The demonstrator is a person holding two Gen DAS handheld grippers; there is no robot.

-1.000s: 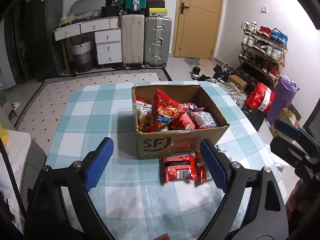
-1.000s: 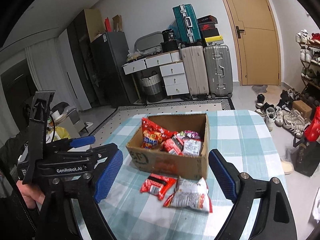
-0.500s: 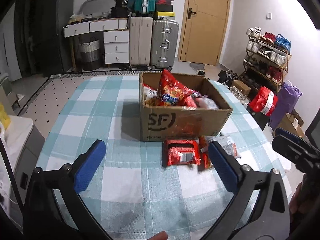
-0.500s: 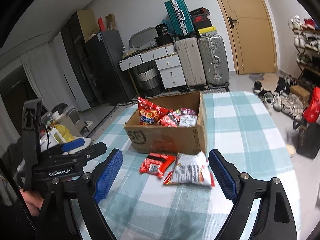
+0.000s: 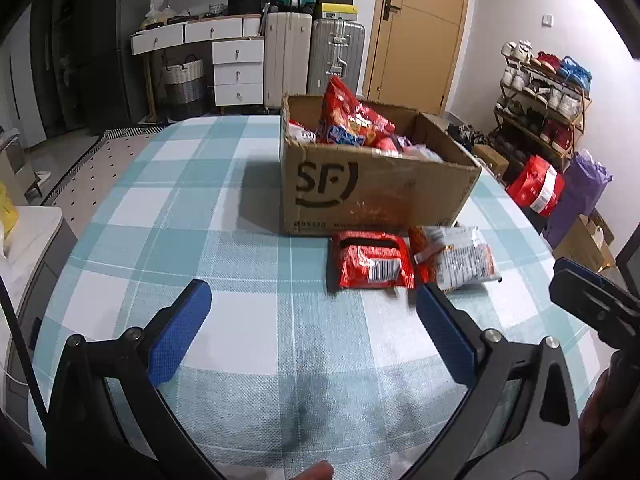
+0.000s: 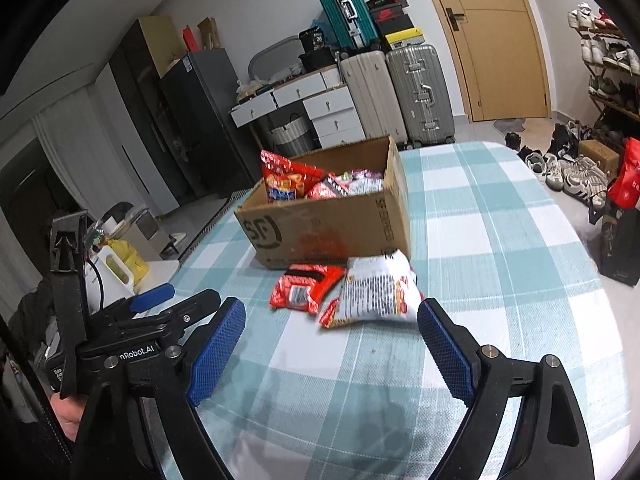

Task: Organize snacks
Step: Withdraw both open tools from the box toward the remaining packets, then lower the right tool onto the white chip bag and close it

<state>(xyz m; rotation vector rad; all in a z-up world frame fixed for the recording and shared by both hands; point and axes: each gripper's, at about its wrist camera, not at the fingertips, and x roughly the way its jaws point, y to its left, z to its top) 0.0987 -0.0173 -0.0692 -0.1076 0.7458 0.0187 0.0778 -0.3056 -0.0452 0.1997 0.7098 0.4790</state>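
Observation:
A cardboard box [image 5: 372, 196] marked SF stands on the checked table [image 5: 200, 216] and holds several snack bags [image 5: 352, 120]. Just in front of it lie a red snack pack [image 5: 372, 266] and a white and red snack bag [image 5: 460, 260]. The same box [image 6: 332, 224], red pack [image 6: 306, 286] and white bag [image 6: 374, 290] show in the right wrist view. My left gripper [image 5: 308, 332] is open and empty, low over the table short of the packs. My right gripper [image 6: 330, 348] is open and empty, just short of the white bag. The left gripper also shows at the right view's left edge [image 6: 132, 320].
Suitcases [image 5: 312, 60] and a white drawer unit [image 5: 236, 68] stand behind the table beside a yellow door [image 5: 416, 28]. A shoe rack [image 5: 540, 96] and red and purple bags [image 5: 560, 192] are on the floor to the right. The table's right edge [image 6: 592, 264] is close.
Both grippers have dropped lower and moved in toward the table; the box and the two packs now look larger and nearer. Both stay open.

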